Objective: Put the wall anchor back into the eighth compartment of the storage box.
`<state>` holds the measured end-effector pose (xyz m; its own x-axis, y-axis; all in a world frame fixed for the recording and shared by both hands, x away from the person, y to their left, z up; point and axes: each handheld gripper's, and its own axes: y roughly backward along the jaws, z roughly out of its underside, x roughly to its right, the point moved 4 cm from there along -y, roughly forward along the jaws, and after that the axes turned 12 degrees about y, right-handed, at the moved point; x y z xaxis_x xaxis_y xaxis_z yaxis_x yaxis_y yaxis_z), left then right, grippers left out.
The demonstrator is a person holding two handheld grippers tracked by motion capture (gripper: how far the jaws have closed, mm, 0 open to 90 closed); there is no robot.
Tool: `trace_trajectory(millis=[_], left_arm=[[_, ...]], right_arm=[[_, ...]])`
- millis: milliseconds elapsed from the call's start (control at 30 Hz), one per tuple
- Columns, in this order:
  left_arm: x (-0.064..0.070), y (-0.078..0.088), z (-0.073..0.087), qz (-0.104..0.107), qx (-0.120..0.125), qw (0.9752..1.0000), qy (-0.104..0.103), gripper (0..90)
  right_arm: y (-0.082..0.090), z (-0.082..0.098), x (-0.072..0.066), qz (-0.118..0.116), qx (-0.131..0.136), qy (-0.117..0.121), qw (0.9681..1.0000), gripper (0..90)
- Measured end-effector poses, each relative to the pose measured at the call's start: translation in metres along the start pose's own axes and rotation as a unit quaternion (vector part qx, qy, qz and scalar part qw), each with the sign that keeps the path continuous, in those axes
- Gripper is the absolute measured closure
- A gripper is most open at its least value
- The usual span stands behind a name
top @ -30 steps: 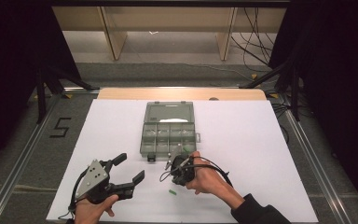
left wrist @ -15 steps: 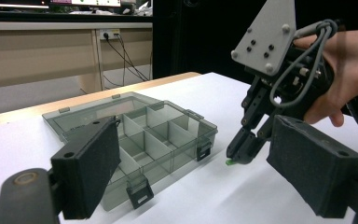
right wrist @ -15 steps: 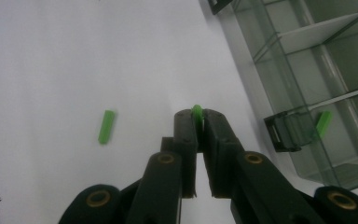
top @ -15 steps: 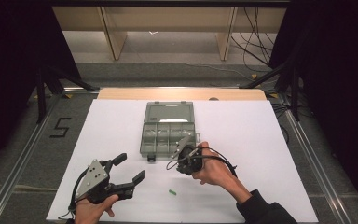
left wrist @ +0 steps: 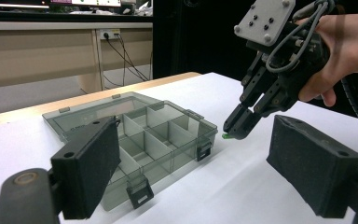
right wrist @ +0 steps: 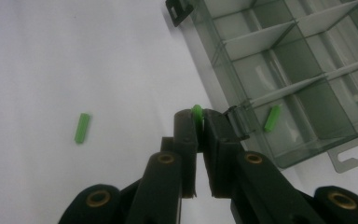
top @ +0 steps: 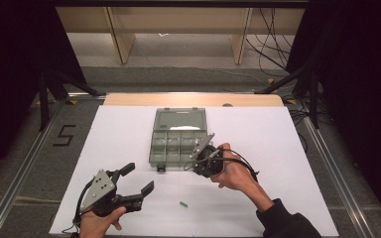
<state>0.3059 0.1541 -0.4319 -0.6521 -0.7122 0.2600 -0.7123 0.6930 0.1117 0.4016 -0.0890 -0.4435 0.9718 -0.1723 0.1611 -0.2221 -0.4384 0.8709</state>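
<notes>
In the high view the right gripper (top: 204, 151) hovers at the near right corner of the open compartment box (top: 178, 136), far nearer to it than the left gripper (top: 139, 179), whose jaws stand spread near the table's front edge; a loose green peg (top: 183, 204) lies between them, and a "5" is marked on the floor at left. In the left gripper view the right gripper's tips pinch a green piece (left wrist: 226, 136) just beside the box's front wall. In the right gripper view that piece (right wrist: 197, 112) pokes end-on from the pressed-together jaws, the compartments lie up and to the right, and one already holds another peg (right wrist: 271, 118).
</notes>
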Motion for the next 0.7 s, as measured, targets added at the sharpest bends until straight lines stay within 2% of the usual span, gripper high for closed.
trace_trajectory(millis=[67,367,700], left_arm=[[0.000,0.001,0.000,-0.007,-0.006,1.0000,-0.001,15.9],[0.000,0.002,0.000,-0.007,-0.006,1.0000,-0.003,15.9],[0.000,0.001,0.000,-0.007,-0.006,0.9999,-0.003,15.9]], right_arm=[[0.002,0.001,0.003,0.005,0.003,-0.001,1.0000,84.4],[0.009,0.006,0.011,0.016,0.010,-0.007,0.9998,84.4],[0.009,0.011,0.018,0.032,0.002,-0.014,0.9994,84.4]])
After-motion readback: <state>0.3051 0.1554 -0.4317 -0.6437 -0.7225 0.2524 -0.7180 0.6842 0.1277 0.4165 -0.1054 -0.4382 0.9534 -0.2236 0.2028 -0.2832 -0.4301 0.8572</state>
